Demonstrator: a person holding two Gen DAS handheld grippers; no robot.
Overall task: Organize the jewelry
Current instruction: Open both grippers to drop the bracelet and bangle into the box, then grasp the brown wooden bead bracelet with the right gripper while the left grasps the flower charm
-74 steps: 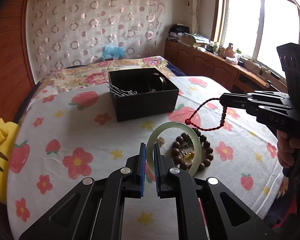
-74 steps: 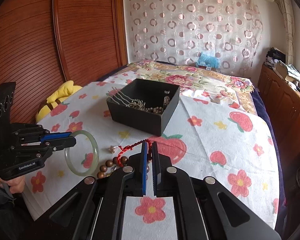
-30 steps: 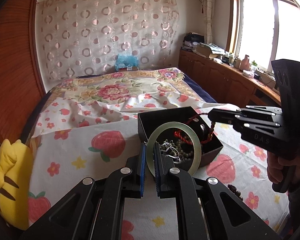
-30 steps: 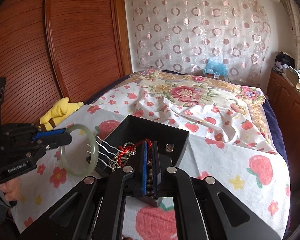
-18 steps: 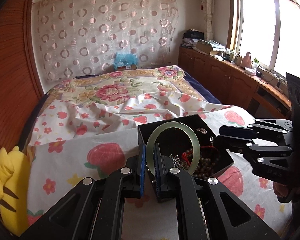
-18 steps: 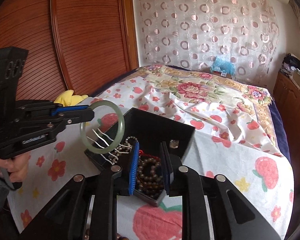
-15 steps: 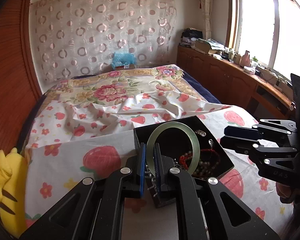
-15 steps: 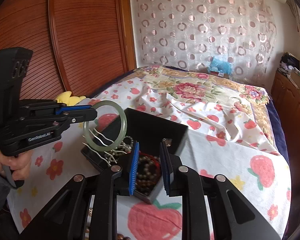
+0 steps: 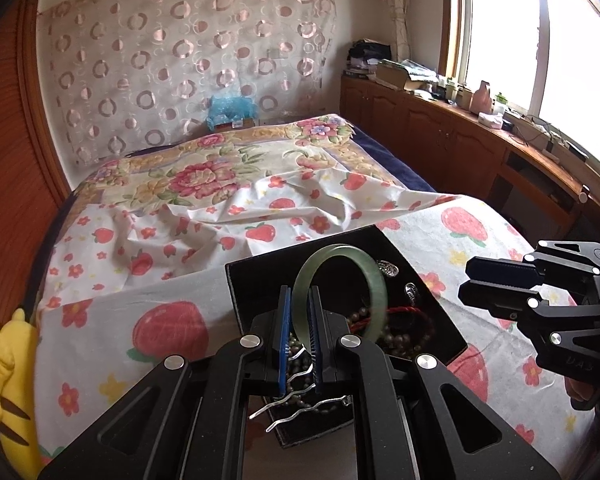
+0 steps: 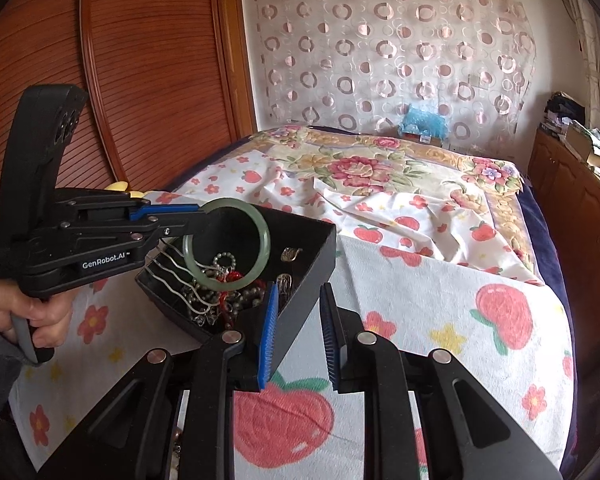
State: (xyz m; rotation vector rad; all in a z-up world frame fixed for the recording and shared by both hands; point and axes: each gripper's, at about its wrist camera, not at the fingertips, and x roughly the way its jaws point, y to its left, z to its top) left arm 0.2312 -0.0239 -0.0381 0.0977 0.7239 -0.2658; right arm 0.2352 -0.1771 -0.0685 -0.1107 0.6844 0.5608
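Note:
My left gripper is shut on a pale green jade bangle and holds it upright over the black jewelry box. From the right wrist view the same bangle hangs above the box, gripped by the left gripper. The box holds bead bracelets, a red cord bracelet, silver hairpins and small silver pieces. My right gripper is open and empty, just at the box's near right corner; it also shows in the left wrist view.
The box sits on a strawberry-and-flower print cloth over a bed with a floral quilt. A yellow plush toy lies at the left edge. Wooden cabinets run under the window on the right.
The right gripper opened, left the red cord bead bracelet in the box and drew back to the right. The left gripper carried the bangle over the box and lower.

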